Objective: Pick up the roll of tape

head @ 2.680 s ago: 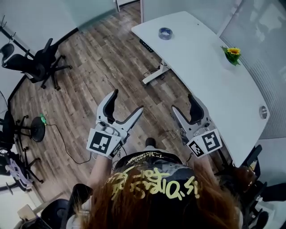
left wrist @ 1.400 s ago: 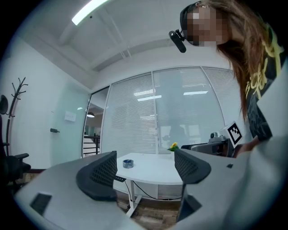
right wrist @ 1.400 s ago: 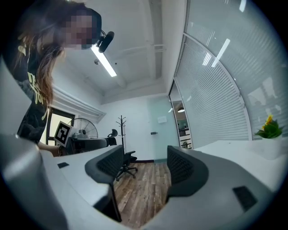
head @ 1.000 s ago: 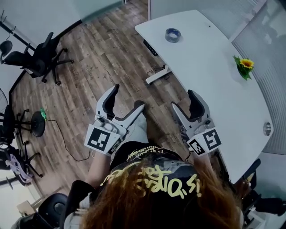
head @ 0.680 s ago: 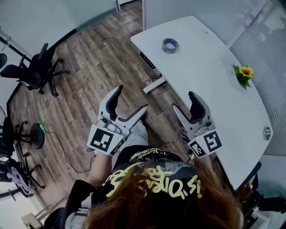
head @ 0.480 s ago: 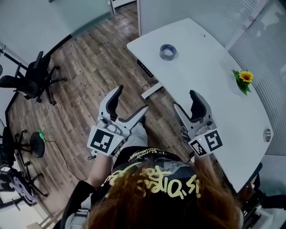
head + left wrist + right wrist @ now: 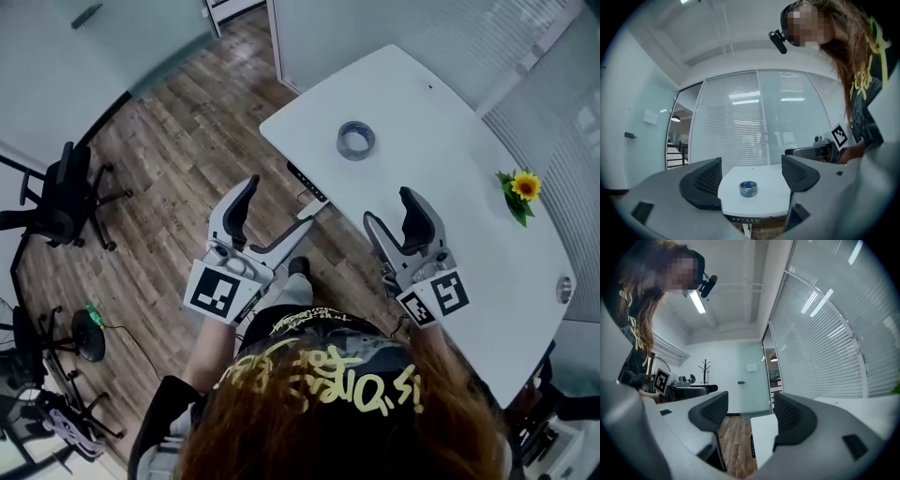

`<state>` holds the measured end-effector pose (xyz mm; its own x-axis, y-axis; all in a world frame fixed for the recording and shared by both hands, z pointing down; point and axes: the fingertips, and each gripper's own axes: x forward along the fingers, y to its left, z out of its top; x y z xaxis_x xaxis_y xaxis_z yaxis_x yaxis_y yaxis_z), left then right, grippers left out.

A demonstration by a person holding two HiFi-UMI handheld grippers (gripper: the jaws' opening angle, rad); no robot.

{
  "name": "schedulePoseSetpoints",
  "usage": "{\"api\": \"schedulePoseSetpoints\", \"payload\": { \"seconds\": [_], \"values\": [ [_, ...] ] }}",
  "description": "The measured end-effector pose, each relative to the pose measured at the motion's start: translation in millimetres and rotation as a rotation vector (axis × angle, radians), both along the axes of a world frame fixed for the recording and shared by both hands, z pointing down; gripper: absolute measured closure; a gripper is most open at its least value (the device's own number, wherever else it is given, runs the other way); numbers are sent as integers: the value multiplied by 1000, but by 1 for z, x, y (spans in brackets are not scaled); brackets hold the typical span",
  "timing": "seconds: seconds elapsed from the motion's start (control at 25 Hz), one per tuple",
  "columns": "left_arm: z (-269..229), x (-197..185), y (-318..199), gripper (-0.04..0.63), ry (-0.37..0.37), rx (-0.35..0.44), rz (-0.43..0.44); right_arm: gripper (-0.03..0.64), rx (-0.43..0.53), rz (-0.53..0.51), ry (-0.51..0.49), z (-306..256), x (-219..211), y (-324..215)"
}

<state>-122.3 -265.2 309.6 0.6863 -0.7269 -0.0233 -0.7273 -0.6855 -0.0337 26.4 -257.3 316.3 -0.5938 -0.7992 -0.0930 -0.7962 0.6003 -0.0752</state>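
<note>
The roll of tape lies flat on the white table, near the end of the table farthest from the person and well apart from both grippers. The left gripper is held level above the wooden floor, just off the table's edge. Its jaws stand wide apart with nothing between the pads. In the left gripper view the roll appears framed in the gap between the jaws, but it rests well beyond them on the table top, untouched. The right gripper is held level at the table's near edge, its jaws likewise wide apart and empty. Its own view shows only a table corner, the floor and a glass door past the gap. A yellow flower with green leaves lies on the table at the right, well apart from the roll. A black office chair stands on the floor at the left
</note>
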Motion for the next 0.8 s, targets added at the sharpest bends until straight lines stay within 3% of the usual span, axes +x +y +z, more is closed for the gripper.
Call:
{"api": "schedulePoseSetpoints", "payload": {
  "seconds": [0.32,0.8],
  "values": [
    [-2,-13,-69,199,0,-3,85,328,-14,75,6,-2,-15,-55],
    [10,10,-146,199,-15,-12,235,327,-3,198,12,2,1,-114]
  ]
}}
